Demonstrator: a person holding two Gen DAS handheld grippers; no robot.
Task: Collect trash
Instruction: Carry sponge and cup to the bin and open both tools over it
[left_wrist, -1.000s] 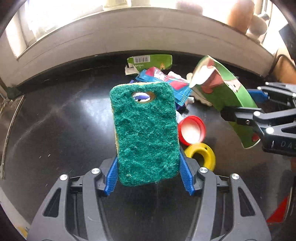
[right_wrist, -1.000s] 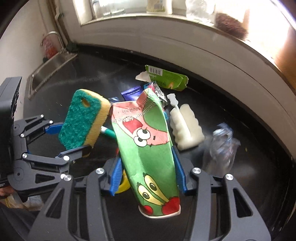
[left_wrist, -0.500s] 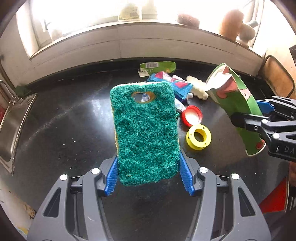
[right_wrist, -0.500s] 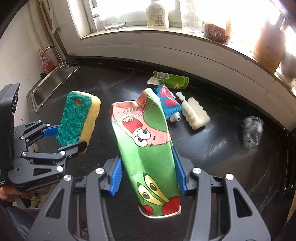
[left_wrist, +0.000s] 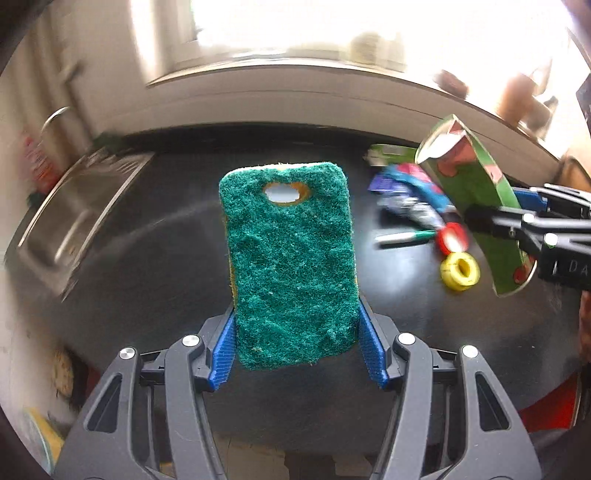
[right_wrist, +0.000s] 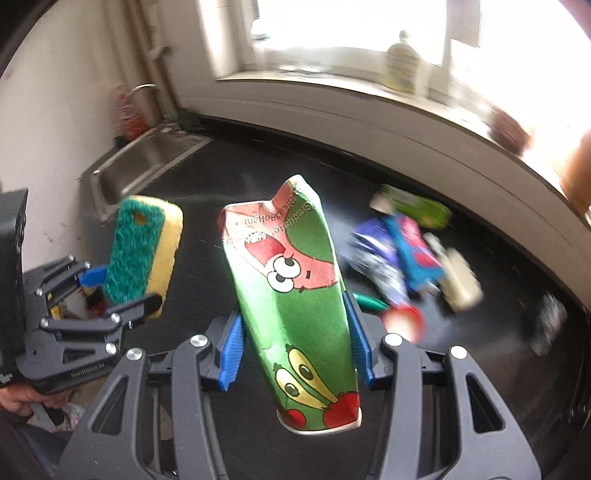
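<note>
My left gripper (left_wrist: 297, 347) is shut on a green-and-yellow scouring sponge (left_wrist: 291, 258) with a hole near its top, held upright above the black counter (left_wrist: 155, 266). My right gripper (right_wrist: 295, 350) is shut on a crushed green paper cup (right_wrist: 295, 288) with cartoon fruit print. The cup also shows at the right of the left wrist view (left_wrist: 476, 206), and the sponge at the left of the right wrist view (right_wrist: 142, 251). More trash lies on the counter: a blue-and-red wrapper (right_wrist: 410, 251), a green carton (right_wrist: 417, 206), a red cap (left_wrist: 452, 238) and a yellow ring (left_wrist: 460, 271).
A steel sink (right_wrist: 144, 166) is set into the counter at the far left. A green pen (left_wrist: 404, 236) lies by the red cap. A white ridged foam piece (right_wrist: 461, 280) and a crumpled clear cup (right_wrist: 546, 321) lie to the right. Bottles stand on the windowsill (right_wrist: 399, 70).
Both grippers have pulled back and swung left with their loads. The trash pile now lies further off to the right and the sink has come into view.
</note>
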